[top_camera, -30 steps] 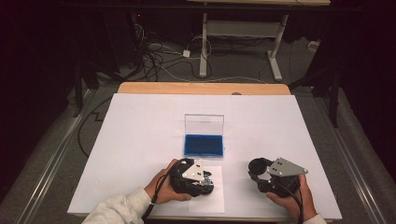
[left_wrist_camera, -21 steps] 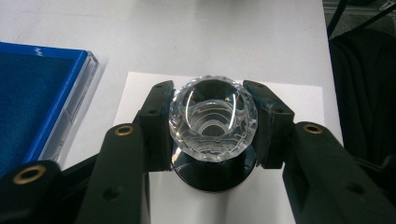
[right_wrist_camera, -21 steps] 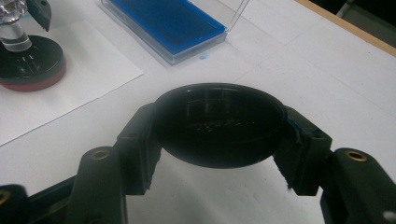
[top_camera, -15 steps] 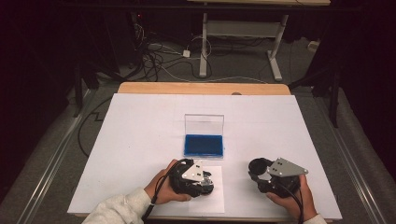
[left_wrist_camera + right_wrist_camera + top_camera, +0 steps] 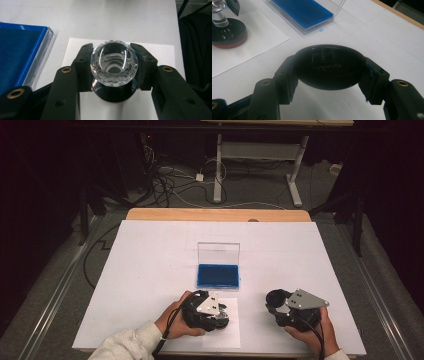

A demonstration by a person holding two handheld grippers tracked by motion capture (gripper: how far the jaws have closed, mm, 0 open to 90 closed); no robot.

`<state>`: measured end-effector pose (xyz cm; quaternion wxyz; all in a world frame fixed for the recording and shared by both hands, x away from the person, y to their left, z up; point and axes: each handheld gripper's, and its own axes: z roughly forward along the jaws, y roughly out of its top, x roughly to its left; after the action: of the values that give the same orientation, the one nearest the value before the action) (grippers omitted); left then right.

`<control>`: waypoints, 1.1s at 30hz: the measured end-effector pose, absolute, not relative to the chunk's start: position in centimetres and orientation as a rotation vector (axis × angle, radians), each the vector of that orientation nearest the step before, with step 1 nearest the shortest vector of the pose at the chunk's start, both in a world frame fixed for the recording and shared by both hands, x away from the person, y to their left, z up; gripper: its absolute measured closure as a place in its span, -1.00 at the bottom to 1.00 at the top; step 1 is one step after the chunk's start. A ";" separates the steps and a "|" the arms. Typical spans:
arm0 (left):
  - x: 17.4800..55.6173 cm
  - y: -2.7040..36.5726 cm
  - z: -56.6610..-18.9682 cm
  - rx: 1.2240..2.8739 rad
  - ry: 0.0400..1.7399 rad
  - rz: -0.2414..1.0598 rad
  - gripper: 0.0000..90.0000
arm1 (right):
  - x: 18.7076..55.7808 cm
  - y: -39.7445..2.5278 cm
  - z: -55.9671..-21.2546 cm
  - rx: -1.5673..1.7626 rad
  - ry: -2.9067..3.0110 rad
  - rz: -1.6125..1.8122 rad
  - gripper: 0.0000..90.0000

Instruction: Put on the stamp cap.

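Crystal-handled stamp (image 5: 114, 65) clamped in left tool (image 5: 113, 67), black round cap (image 5: 329, 66) in right tool (image 5: 329, 72), no legible markings.

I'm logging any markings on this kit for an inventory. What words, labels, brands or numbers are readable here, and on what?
None can be read.
The black cap held in the right gripper shows raised marks inside, too dim and blurred to read.
The stamp's crystal handle, held in the left gripper, bears no text.
The blue ink pad, its clear lid and the white paper sheet show no lettering.
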<state>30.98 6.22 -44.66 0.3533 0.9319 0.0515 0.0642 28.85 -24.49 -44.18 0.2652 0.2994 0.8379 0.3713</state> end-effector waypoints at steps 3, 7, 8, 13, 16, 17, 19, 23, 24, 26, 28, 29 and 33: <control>31.0 6.2 -44.6 2.414 0.135 0.166 0.21 | 28.9 -24.5 -44.2 0.805 2.265 1.005 -0.14; 31.0 6.2 -44.6 2.414 0.138 0.160 0.21 | 28.9 -24.5 -44.2 0.807 2.266 1.004 -0.14; 31.1 6.2 -44.7 2.413 0.139 0.159 0.21 | 28.9 -24.5 -44.2 0.808 2.265 1.005 -0.14; 31.0 6.2 -44.7 2.413 0.142 0.161 0.21 | 28.9 -24.5 -44.2 0.805 2.265 1.005 -0.14; 31.0 6.2 -44.6 2.417 0.138 0.161 0.21 | 28.9 -24.4 -44.2 0.803 2.265 1.005 -0.14; 31.0 6.2 -44.6 2.418 0.138 0.161 0.21 | 28.9 -24.5 -44.2 0.803 2.265 1.006 -0.14; 31.0 6.1 -44.6 2.419 0.138 0.163 0.21 | 28.9 -24.5 -44.2 0.803 2.267 1.007 -0.14; 31.0 6.1 -44.6 2.420 0.138 0.165 0.21 | 28.9 -24.5 -44.2 0.805 2.269 1.004 -0.14; 31.0 6.1 -44.7 2.419 0.140 0.164 0.21 | 28.9 -24.5 -44.2 0.807 2.268 1.005 -0.14; 31.0 6.2 -44.7 2.417 0.143 0.162 0.21 | 28.9 -24.5 -44.2 0.807 2.271 1.008 -0.14; 31.1 6.2 -44.7 2.412 0.145 0.152 0.21 | 28.9 -24.5 -44.3 0.803 2.276 1.014 -0.14; 31.1 6.2 -44.7 2.413 0.144 0.152 0.21 | 28.9 -24.4 -44.3 0.802 2.276 1.009 -0.14; 31.1 6.2 -44.7 2.418 0.143 0.154 0.21 | 28.9 -24.5 -44.3 0.805 2.274 1.015 -0.14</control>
<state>31.09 6.18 -44.66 0.3496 0.9334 0.0553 0.0595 28.88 -24.49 -44.25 0.2593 0.2973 0.8391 0.3747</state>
